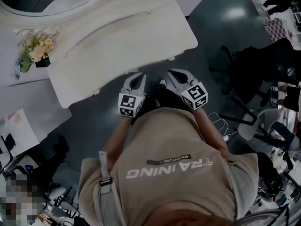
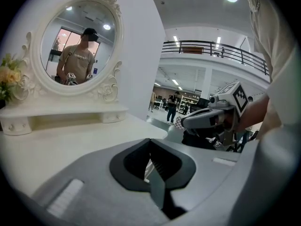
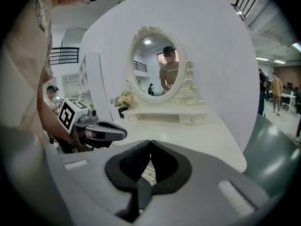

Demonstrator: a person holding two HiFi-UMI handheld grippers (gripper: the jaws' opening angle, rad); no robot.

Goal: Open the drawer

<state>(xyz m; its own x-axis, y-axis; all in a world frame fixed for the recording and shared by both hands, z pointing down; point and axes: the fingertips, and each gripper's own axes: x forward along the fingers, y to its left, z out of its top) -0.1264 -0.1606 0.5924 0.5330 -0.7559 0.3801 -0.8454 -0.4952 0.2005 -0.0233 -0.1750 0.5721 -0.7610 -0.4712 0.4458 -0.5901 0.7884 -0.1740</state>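
Drawer (image 3: 192, 119): small knobbed front at the 2 o'clock end of the shelf (image 3: 164, 110) under the mirror (image 3: 160, 65), on the white table (image 1: 141, 36). Second drawer (image 2: 16, 125): matching front at the 8 o'clock end. In the head view, both at 11 to 12 o'clock of the grippers, well apart, across the tabletop. Shelf long axis: 8 o'clock to 2 o'clock. Left gripper (image 1: 139, 76): closed, nothing between the jaws. Right gripper (image 1: 172, 73): closed, likewise empty. Judged reach: 8 o'clock front nearer the left gripper; 2 o'clock front about equally far from both. Intended front: cannot tell. Count: 2 grippers, 2 drawers, 1 shelf, 1 mirror, 1 table, 1 bunch of flowers (image 1: 35, 51).
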